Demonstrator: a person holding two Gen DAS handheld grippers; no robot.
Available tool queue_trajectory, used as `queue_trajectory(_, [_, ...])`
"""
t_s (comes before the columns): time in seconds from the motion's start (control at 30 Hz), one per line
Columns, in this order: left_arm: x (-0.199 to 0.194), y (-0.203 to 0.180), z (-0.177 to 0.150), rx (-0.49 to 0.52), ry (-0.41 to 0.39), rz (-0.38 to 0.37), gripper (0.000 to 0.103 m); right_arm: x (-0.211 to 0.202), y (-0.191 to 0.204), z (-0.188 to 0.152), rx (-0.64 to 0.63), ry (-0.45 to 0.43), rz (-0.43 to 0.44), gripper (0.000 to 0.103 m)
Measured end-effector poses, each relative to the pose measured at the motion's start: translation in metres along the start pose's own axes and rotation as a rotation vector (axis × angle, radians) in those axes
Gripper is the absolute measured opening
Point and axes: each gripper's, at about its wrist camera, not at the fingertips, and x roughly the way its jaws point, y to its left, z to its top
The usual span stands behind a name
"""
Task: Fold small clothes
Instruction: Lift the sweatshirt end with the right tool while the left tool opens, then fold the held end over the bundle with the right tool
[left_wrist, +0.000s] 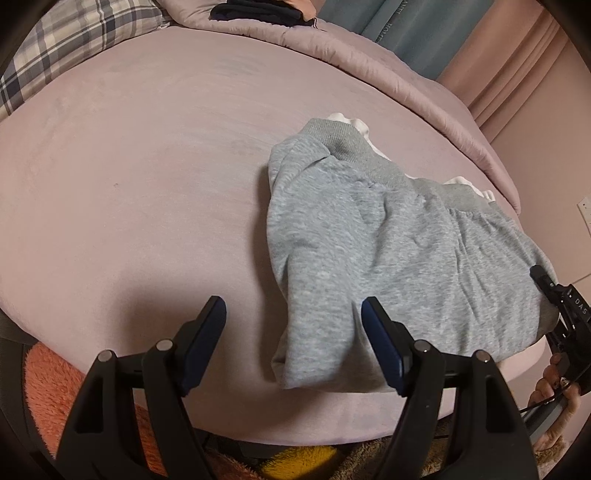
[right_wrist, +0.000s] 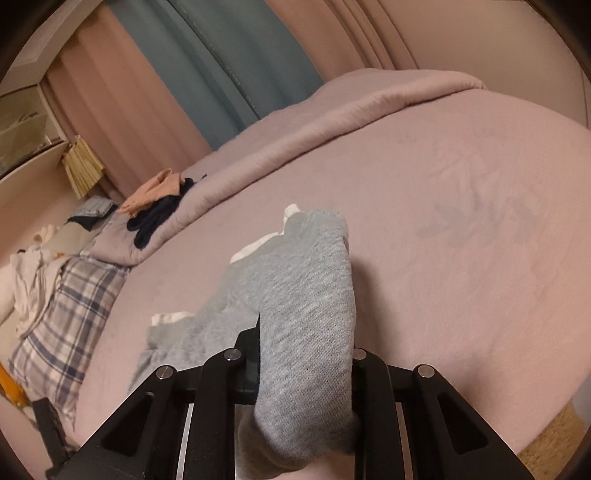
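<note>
A small grey fleece garment (left_wrist: 388, 240) with a ribbed waistband and white trim (left_wrist: 347, 118) lies rumpled on the pink bed sheet (left_wrist: 147, 184). My left gripper (left_wrist: 293, 308) hovers open over the garment's near end, which lies partly between the fingers without being pressed. At the garment's right edge, my right gripper (left_wrist: 554, 291) is shut on the cloth. In the right wrist view a fold of the grey garment (right_wrist: 314, 295) is pinched in the right gripper (right_wrist: 306, 350) and drapes over it, hiding the fingertips.
A plaid pillow (left_wrist: 55, 48) lies at the bed's far left corner. Dark and peach clothes (right_wrist: 159, 214) rest on the folded pink duvet (right_wrist: 332, 107). An orange fuzzy rug (left_wrist: 48, 387) shows below the bed's near edge. A person's hand (left_wrist: 550, 391) holds the right gripper.
</note>
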Motion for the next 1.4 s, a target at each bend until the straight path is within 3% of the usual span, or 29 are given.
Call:
queue_trajectory(0.37, [0.003,-0.015,-0.001,0.040,0.028,-0.067,0.076,-0.014,-0.011,0.004,0.025,-0.051,-0.073,0.022])
queue_trajectory(0.67, [0.005,-0.012,0.006,0.017,0.033,-0.089,0.076,-0.021,0.022,0.007,-0.131,-0.114,-0.166,0.022])
queue_trajectory(1.07, [-0.001,-0.006,0.006,-0.016,0.018,-0.089,0.076,-0.025,0.071,0.006,-0.330,-0.128,-0.095,0.022])
queue_trajectory(1.4, [-0.006,0.006,0.008,-0.037,-0.001,-0.076,0.076,-0.018,0.116,-0.007,-0.487,-0.095,0.027,0.019])
